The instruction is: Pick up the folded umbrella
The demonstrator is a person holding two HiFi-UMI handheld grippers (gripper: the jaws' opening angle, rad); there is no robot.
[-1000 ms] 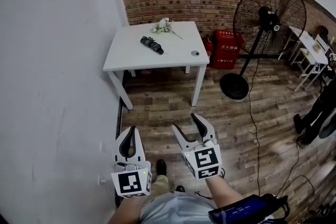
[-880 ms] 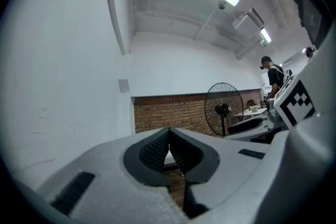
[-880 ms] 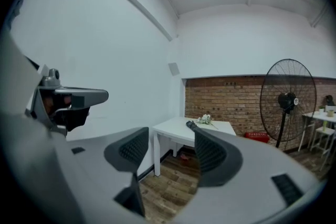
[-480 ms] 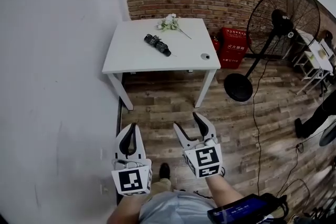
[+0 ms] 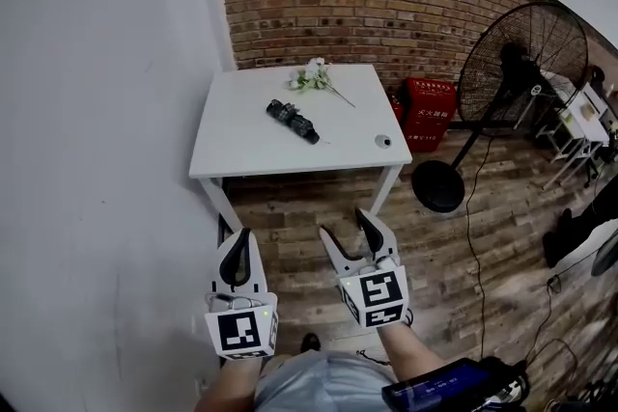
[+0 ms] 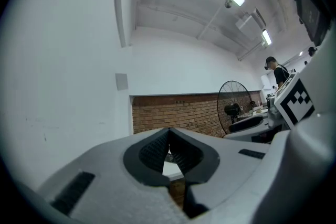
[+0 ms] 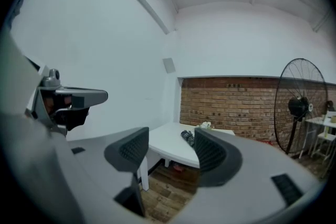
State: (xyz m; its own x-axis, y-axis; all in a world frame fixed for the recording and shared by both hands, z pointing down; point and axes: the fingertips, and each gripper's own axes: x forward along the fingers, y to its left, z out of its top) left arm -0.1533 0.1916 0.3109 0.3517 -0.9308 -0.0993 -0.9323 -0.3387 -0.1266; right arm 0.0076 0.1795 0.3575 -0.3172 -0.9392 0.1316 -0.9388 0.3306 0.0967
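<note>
Pickup not yet started: the black folded umbrella (image 5: 293, 121) lies on the far white bench (image 5: 241, 154), well apart from my left gripper (image 5: 240, 234), clenched on nothing, and my right gripper (image 5: 344, 224), released.

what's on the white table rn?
On the table: black folded umbrella near the middle, white flower sprig at the far edge, small round object near the front right corner, too small to identify. Nothing covers the top.

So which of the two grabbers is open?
The right gripper: its jaws stand apart with nothing between them. The left gripper has its jaws meeting at the tips.
</note>
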